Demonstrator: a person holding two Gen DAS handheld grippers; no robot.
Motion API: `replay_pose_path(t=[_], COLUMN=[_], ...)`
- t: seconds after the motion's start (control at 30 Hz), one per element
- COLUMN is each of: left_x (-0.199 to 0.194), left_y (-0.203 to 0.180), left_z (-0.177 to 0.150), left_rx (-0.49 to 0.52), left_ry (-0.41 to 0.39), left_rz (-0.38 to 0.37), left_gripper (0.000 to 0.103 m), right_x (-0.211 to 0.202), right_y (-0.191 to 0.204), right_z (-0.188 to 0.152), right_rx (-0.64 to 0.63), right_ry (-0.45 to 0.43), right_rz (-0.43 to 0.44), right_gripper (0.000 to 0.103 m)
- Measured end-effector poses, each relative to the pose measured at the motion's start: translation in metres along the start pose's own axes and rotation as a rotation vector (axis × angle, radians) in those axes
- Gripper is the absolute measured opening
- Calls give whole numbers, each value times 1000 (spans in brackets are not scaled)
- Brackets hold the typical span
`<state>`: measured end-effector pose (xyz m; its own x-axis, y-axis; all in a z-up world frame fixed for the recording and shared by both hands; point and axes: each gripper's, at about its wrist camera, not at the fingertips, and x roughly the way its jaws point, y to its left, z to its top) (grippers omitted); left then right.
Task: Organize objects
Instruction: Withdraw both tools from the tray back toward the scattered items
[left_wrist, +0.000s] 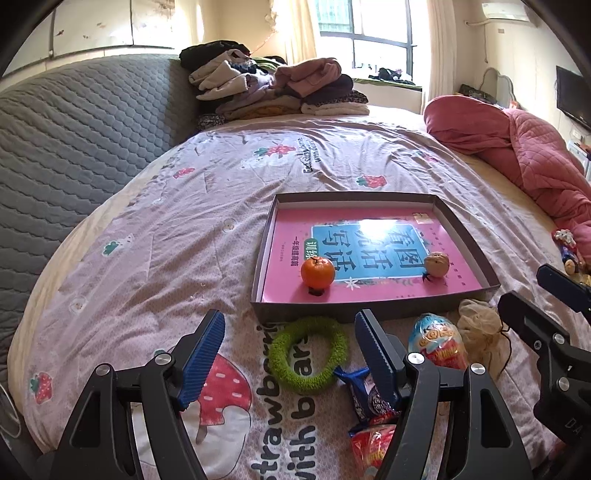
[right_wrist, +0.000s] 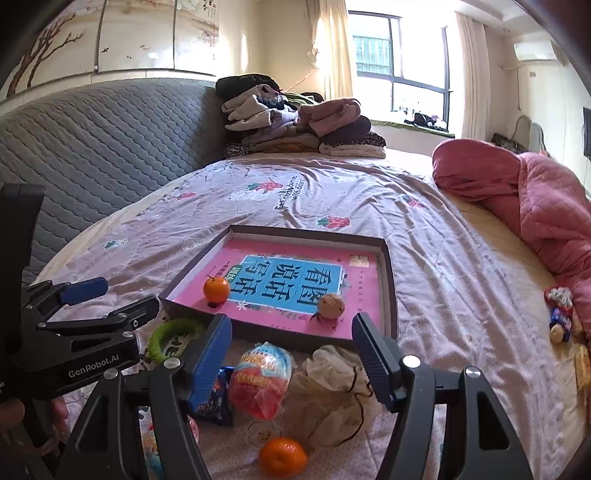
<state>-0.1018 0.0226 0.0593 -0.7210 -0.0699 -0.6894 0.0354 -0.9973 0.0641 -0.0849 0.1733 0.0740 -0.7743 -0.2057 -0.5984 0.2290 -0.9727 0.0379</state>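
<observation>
A shallow grey box (left_wrist: 373, 311) (right_wrist: 389, 273) lined with a pink book lies on the bed. In it sit an orange (left_wrist: 317, 271) (right_wrist: 217, 289) and a walnut (left_wrist: 436, 263) (right_wrist: 331, 305). In front of it lie a green fuzzy ring (left_wrist: 308, 354) (right_wrist: 166, 332), a blue snack packet (left_wrist: 364, 393) (right_wrist: 218, 397), a toy egg in wrapper (left_wrist: 441, 341) (right_wrist: 260, 376), a beige drawstring pouch (left_wrist: 480, 328) (right_wrist: 332, 391) and a second orange (right_wrist: 282, 457). My left gripper (left_wrist: 290, 354) is open over the ring. My right gripper (right_wrist: 291, 354) is open over egg and pouch.
A red snack packet (left_wrist: 373, 446) lies near the left gripper. Small toys (right_wrist: 561, 314) lie at the right by a pink quilt (right_wrist: 535, 206). Folded clothes (left_wrist: 280, 88) are piled at the bed's far end. A grey padded headboard (left_wrist: 74, 140) runs along the left.
</observation>
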Motion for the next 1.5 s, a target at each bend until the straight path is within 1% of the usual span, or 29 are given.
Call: replay_pose_path(t=[0.13, 0.27, 0.93, 1.2, 1.5], left_x=[-7, -13, -38, -41, -40], left_y=[1, 2, 6, 4, 0], left_z=[-3, -5, -16, -28, -48], left_rx=[-3, -4, -2, 15, 28], left_ry=[-7, -16, -34, -12, 30], left_rz=[-2, -3, -10, -20, -50], left_gripper=[74, 74, 74, 74, 74], right_x=[-4, -8, -22, -24, -27], right_y=[-2, -5, 0, 4, 3], right_z=[-4, -7, -21, -31, -40], right_rx=[12, 36, 45, 35, 38], right_ry=[-1, -4, 7, 26, 44], right_rz=[-7, 7, 15, 8, 1], right_gripper=[67, 67, 67, 67, 67])
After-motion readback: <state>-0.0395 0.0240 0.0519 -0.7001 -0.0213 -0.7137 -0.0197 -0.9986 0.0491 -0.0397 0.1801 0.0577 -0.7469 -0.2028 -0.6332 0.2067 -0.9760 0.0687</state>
